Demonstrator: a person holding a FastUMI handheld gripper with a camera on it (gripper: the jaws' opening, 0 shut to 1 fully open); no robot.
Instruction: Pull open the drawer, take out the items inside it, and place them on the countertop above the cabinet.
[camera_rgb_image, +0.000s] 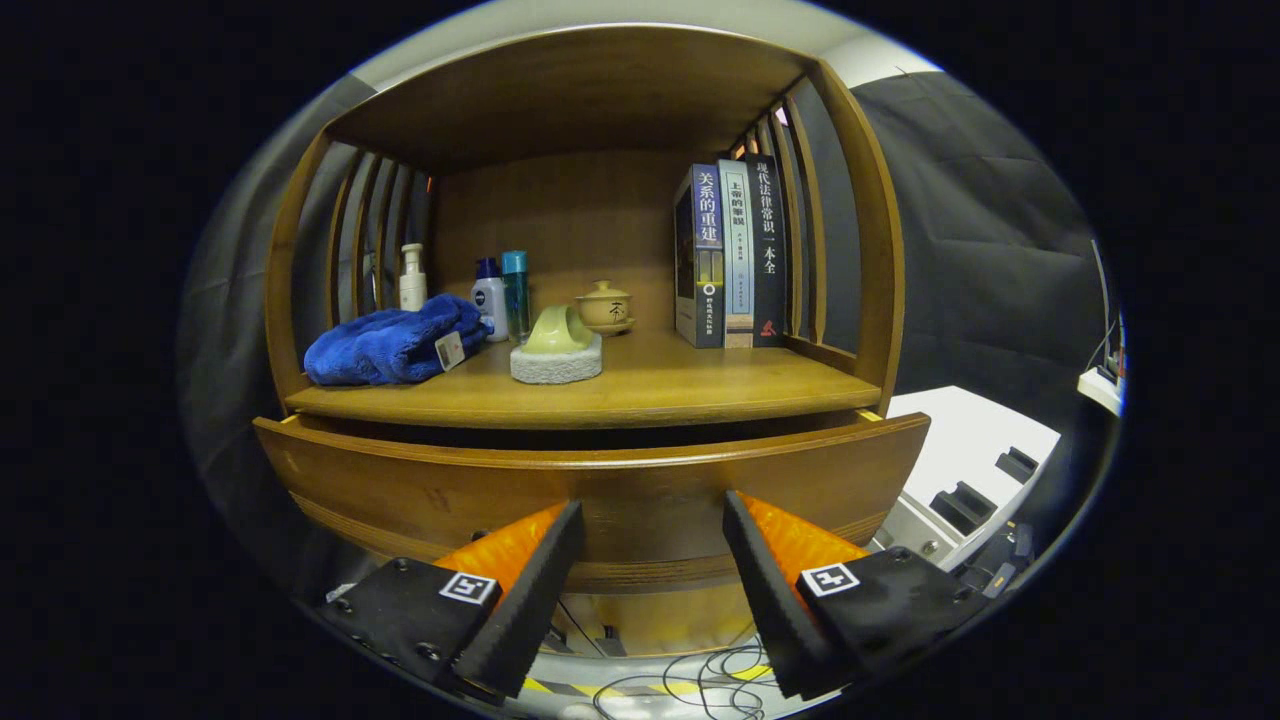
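Just ahead of your claw (652, 560) sits the drawer (600, 480), its front panel spanning the cabinet below the bench (640, 385). Claw fingers spread wide, gripping nothing; the panel lies between and just beyond the tips. Drawer looks pulled out a little: a dark gap runs between its top edge and the bench lip. Keep the pull straight and level, so the drawer doesn't bind on its runners. No handle can be made out, so hook the top edge or the underside lip.

Bench already carries a blue towel (395, 345), some bottles (500, 295), a sponge block (557, 352), a lidded cup (605, 305) and books (732, 255). Open space lies to the front right for setting things down.

Drawer interior is hidden from this angle; you cannot tell what it holds. Cables (690, 680) trail on the floor below.
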